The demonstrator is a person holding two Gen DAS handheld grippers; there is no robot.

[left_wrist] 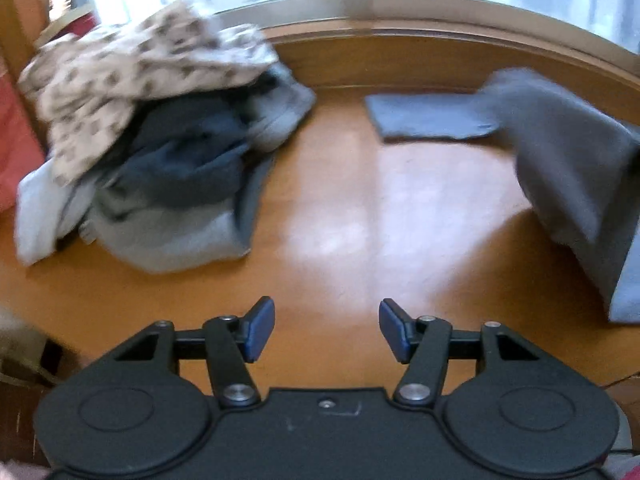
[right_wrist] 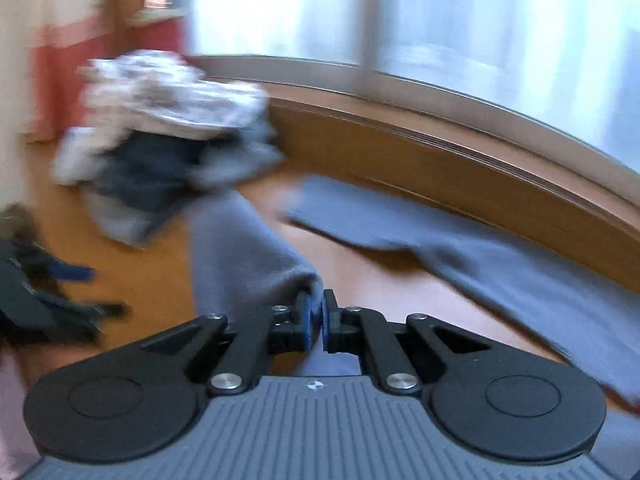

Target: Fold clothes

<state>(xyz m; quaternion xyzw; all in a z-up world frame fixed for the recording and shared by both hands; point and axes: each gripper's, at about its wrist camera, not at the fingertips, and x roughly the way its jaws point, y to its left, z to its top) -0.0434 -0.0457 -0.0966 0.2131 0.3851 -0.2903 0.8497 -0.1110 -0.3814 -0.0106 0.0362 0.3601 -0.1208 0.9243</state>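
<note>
- floor (left_wrist: pixel 340 208): wood, laundry pile (left_wrist: pixel 160 152) at left by the window
- grey cloth (right_wrist: pixel 248 248): part flat on floor, near corner lifted; soft, light, will drape and sag, so grip edges or corners
- right gripper (right_wrist: pixel 316 320): clenched on that corner
- left gripper (left_wrist: pixel 326 330): released, nothing between pads, over bare floor

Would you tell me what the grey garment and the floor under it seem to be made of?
The grey garment looks like soft matte knit, perhaps fleece or jersey: it drapes limply, without sheen. The floor looks like glossy wood or wood-look laminate: orange-brown, mirroring window light. Blur leaves both uncertain.
</note>
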